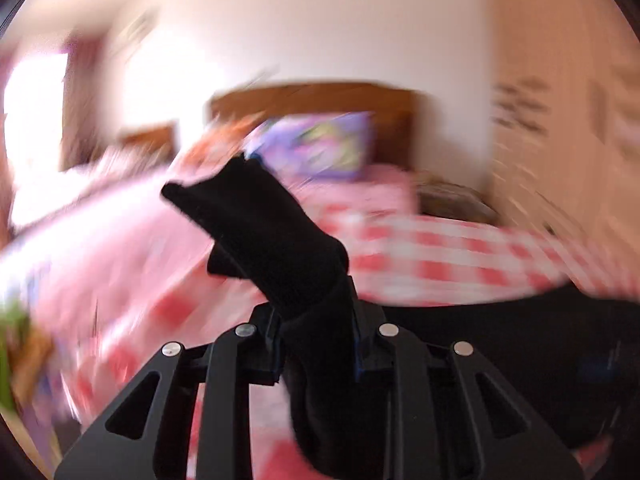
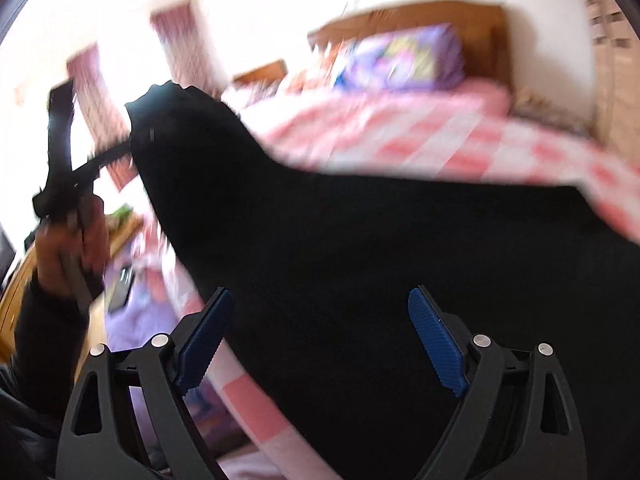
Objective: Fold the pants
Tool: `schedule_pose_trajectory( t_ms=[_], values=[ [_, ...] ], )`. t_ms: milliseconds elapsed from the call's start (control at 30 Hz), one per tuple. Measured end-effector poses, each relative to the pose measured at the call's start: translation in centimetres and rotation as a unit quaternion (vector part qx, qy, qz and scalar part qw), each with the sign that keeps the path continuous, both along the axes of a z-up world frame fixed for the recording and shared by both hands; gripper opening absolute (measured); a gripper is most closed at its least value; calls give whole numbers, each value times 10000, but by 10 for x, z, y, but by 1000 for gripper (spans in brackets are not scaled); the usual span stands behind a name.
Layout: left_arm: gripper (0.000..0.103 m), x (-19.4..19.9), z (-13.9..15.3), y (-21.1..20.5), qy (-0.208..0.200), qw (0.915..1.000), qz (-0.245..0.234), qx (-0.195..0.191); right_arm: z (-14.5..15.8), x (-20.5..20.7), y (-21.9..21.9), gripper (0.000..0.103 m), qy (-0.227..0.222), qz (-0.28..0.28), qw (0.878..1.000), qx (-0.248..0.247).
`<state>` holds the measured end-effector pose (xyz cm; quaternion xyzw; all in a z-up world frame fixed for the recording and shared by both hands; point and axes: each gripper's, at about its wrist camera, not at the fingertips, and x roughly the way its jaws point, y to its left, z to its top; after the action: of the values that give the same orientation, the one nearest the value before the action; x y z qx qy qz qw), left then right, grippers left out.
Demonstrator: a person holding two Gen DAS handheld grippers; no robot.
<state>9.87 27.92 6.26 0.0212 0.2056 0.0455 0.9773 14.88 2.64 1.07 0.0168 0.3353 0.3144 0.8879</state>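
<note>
- While both views are smeared by motion blur, the left gripper (image 1: 316,344) shows clearly enough in its own camera: its black jaws are drawn close together and pinch a bunched fold of the black fabric pants (image 1: 276,240), which rises from between the fingers and stands up toward the far side.
- Seen from the right wrist camera, the left gripper (image 2: 132,144) sits at the far left, raised above the bed, with a corner of the pants (image 2: 360,260) caught at its tip; the cloth slopes down from there to the near right.
- A person's hand (image 2: 76,248) in a dark sleeve (image 2: 44,340) holds that tool by its handle.
- The right gripper (image 2: 320,340) has its jaws spread wide; its ridged blue pads (image 2: 436,344) stand apart on either side of the cloth, and neither pad presses on it.
- Most of the pants lie spread over the pink-and-white checked bedsheet (image 2: 420,140), near the right gripper.
- At the far end of the bed stand a brown wooden headboard (image 2: 420,16) and a purple patterned pillow (image 2: 404,60).
- A pale wardrobe (image 1: 560,120), probably with dark markings on its door, fills the right of the left wrist view.
</note>
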Motion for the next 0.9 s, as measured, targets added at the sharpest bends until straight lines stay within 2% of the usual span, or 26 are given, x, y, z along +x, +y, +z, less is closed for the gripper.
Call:
schedule_pose_trajectory(
  t_ms=[67, 133, 167, 200, 233, 267, 333, 367, 433, 500, 533, 567, 600, 667, 733, 833, 900],
  values=[
    [24, -7, 0, -64, -126, 9954, -672, 671, 24, -8, -38, 87, -403, -531, 9976, 185],
    [25, -15, -15, -118, -96, 9845, -1330, 1141, 38, -15, -71, 87, -594, -965, 9928, 396],
    [33, -20, -31, -148, 61, 9735, -1794, 1415, 44, -17, -88, 87, -646, -1178, 9896, 512],
    [44, -25, -46, -172, 239, 9603, -2251, 1631, 49, -21, -109, 87, -668, -1424, 9855, 640],
    [54, -30, -61, -191, 385, 9471, -2623, 1811, 51, -24, -122, 87, -659, -1569, 9829, 698],
    [68, -38, -78, -210, 486, 9342, -2833, 2112, 51, -27, -134, 87, -655, -1700, 9807, 716],
    [71, -52, -94, -224, 362, 9256, -2843, 2473, 48, -32, -155, 87, -606, -1943, 9765, 712],
    [71, -58, -95, -222, 367, 9260, -2854, 2444, 44, -33, -162, 87, -537, -2002, 9754, 745],
    [73, -67, -84, -206, 318, 9368, -2856, 1994, 31, -33, -172, 87, -308, -2066, 9737, 912],
    [88, -77, -66, -170, 181, 9557, -2681, 1205, 16, -30, -168, 87, -107, -1984, 9751, 982],
    [90, -79, -59, -153, 110, 9641, -2506, 874, 10, -29, -163, 87, -37, -1896, 9770, 976],
    [96, -80, -53, -128, 61, 9747, -2190, 454, 7, -31, -159, 87, 10, -1792, 9790, 969],
    [98, -76, -52, -106, 99, 9816, -1903, 147, 2, -28, -149, 82, 60, -1586, 9827, 956],
    [98, -67, -56, -74, 292, 9909, -1309, -71, -6, -26, -126, 78, 157, -1180, 9884, 948],
    [98, -60, -60, -55, 418, 9955, -846, -18, -10, -23, -105, 76, 248, -829, 9918, 944],
    [98, -58, -65, -40, 498, 9964, -687, -22, -15, -16, -72, 74, 457, -287, 9933, 1025],
    [98, -56, -72, -39, 593, 9957, -705, 15, -22, -5, -55, 71, 817, -102, 9900, 1148]
  ],
)
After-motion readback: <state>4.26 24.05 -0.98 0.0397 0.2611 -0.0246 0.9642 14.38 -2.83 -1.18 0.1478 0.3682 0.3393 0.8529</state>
